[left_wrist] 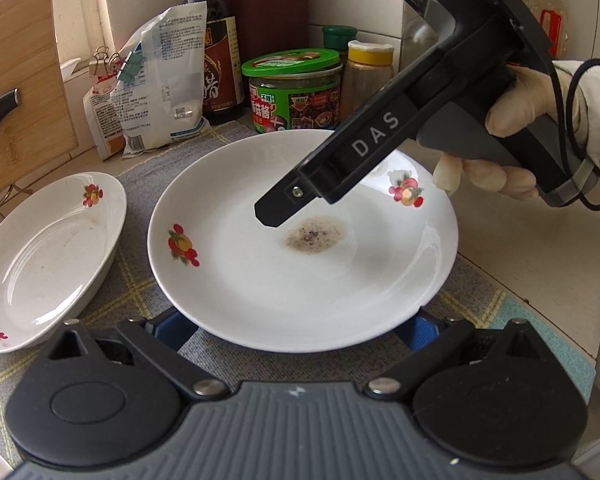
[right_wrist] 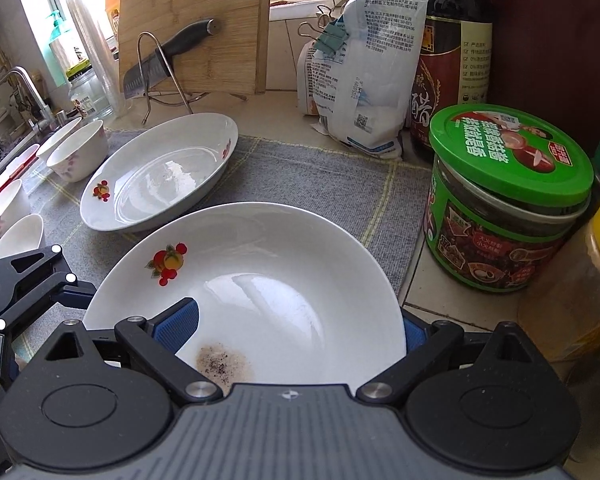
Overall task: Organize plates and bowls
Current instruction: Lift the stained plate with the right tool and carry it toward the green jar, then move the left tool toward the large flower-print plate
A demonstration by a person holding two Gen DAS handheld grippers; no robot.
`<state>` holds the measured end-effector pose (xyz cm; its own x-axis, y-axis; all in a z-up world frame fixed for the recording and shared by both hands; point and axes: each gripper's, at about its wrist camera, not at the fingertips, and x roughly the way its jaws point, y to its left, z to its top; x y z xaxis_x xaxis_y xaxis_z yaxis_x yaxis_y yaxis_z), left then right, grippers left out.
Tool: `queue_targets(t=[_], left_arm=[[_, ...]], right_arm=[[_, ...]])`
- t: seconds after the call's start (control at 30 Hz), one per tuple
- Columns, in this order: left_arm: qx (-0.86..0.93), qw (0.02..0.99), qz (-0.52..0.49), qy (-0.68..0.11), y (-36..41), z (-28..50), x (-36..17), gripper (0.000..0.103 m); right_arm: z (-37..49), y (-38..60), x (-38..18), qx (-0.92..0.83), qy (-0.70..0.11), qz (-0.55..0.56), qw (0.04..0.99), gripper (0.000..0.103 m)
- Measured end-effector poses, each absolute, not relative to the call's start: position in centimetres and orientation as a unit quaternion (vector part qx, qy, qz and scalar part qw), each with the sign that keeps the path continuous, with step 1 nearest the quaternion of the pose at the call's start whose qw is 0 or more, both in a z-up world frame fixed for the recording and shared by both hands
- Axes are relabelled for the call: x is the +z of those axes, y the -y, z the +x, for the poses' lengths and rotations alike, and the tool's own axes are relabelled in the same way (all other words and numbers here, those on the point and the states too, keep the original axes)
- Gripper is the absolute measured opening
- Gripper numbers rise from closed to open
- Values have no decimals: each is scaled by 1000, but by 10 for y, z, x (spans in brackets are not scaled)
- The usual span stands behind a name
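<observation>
A: While my right gripper (right_wrist: pixel 296 330) straddles the round plate (right_wrist: pixel 260 280) on the grey mat (right_wrist: pixel 320 184), fingers apart, what next?

B: Centre one blue pad (right_wrist: pixel 178 326) over the rim, clamp firmly, lift level. My left gripper (left_wrist: pixel 300 330) waits open at the near edge; the oval plate (right_wrist: pixel 156 176) lies beside.

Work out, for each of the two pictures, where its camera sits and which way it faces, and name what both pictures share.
Left wrist: sits on the left gripper, facing across the round plate toward the jars; the right gripper and a gloved hand show.
Right wrist: sits on the right gripper, over the plate, facing the sink end; the left gripper shows at left.
Shared: the stained plate, the oval dish, the green-lidded jar.
</observation>
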<state>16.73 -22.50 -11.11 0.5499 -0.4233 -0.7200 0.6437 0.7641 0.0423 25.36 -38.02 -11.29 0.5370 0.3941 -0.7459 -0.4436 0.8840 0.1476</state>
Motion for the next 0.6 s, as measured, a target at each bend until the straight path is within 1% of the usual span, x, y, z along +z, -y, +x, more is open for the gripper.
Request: queue_targets(t=[0.37,0.6], left_arm=[[-307,866,151,-365,223,169,-114,101],[-303,870,155,-357,224,156,-110,102]], right_arm=[[254,376,-114,226,-419,-38,879,103],[248,372,-109,210,-408,-57,887,103]])
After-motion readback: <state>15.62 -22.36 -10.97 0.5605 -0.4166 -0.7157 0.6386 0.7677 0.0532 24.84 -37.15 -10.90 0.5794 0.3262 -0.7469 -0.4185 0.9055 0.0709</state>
